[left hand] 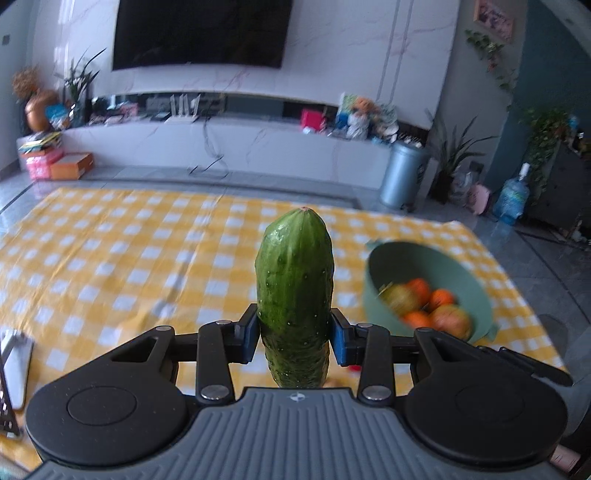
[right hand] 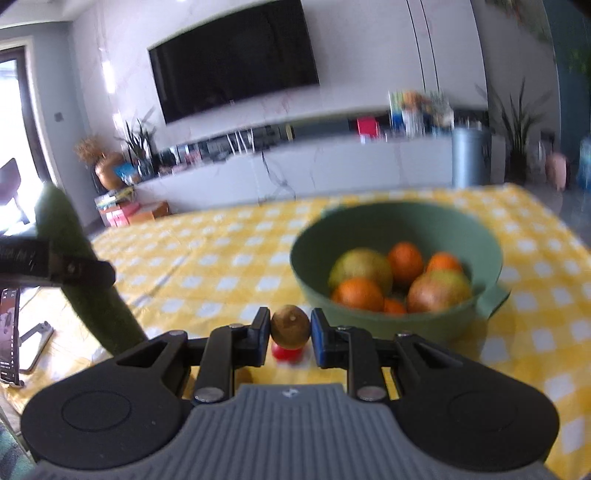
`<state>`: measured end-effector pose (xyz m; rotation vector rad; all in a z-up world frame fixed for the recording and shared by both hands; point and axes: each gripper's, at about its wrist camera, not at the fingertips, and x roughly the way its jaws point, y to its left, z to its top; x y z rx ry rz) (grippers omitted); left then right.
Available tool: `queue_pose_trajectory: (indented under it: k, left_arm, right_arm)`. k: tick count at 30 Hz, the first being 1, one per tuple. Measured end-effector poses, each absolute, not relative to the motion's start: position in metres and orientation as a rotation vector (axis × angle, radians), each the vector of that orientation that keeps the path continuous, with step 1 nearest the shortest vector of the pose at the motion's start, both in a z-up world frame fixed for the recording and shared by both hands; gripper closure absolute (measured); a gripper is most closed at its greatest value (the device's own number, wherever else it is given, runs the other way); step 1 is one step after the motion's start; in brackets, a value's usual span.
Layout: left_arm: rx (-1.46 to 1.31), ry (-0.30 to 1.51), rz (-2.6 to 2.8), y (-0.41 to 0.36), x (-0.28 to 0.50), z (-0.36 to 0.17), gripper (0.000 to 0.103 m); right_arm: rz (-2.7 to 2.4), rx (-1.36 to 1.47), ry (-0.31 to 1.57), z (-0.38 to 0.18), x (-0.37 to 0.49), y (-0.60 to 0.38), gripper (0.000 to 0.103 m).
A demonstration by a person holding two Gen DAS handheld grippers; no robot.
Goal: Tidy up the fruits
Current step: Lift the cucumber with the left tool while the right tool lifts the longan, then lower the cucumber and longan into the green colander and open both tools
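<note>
Gripping a cucumber (left hand: pixel 294 291) between its blue pads, the left tool (left hand: pixel 294 334) holds it upright, clear of the desk (left hand: pixel 110 258). The right tool (right hand: pixel 290 334) is clamped on a small brown round fruit (right hand: pixel 290 325), likely a kiwi; just under it a small red object (right hand: pixel 287 353) lies on the cloth, too blurred to name.

The desk is covered by a yellow-and-white checked cloth (right hand: pixel 221 266) that shows a few creases. At its near left edge a phone (right hand: pixel 9 332) leans on a metal stand (right hand: pixel 35 343). In the right wrist view the cucumber (right hand: pixel 85 280) and part of the left tool show at the left border.

Further along the cloth, to the right, stands a green bowl (right hand: pixel 369 229) with side handles. It holds 4 oranges (right hand: pixel 405 261) and 2 larger yellow-red fruits (right hand: pixel 360 269), perhaps apples.

Beyond the desk lies a grey tiled floor (left hand: pixel 332 181). Against the far wall runs a long white marble-look cabinet (left hand: pixel 229 147) cluttered with boxes, toys and a white router. A dark television (left hand: pixel 201 31) hangs on the wall above it. To the left stand a copper-coloured vase (left hand: pixel 38 110), potted plants and stacked boxes (left hand: pixel 55 162). To the right are a grey pedal bin (left hand: pixel 402 175), more potted plants and a blue water jug (left hand: pixel 511 197).
</note>
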<state>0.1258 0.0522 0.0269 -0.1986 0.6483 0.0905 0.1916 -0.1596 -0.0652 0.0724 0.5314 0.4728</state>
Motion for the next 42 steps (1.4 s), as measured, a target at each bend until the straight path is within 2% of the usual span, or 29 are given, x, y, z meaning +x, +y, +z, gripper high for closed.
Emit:
queue_pose_trajectory:
  k: [11,22,31,42]
  left_arm:
    - [-0.213,0.616,-0.054,0.008,0.185,0.047,0.060]
    - [-0.245,0.678,-0.170,-0.016,0.244,0.020,0.060]
    - [-0.335,0.755,-0.249,-0.001,0.270,-0.006,0.060]
    - [-0.567,0.808,-0.233,0.017,0.309,-0.033,0.060]
  right_arm:
    - [0.379,0.112,0.454,-0.045,0.221,-0.191,0.083]
    - [0.314,0.033,0.466,-0.057,0.256,-0.199,0.083]
    - [0.329,0.049,0.550,-0.074,0.272,-0.204,0.083]
    - [0.312,0.083,0.568,-0.081,0.280,-0.206,0.083]
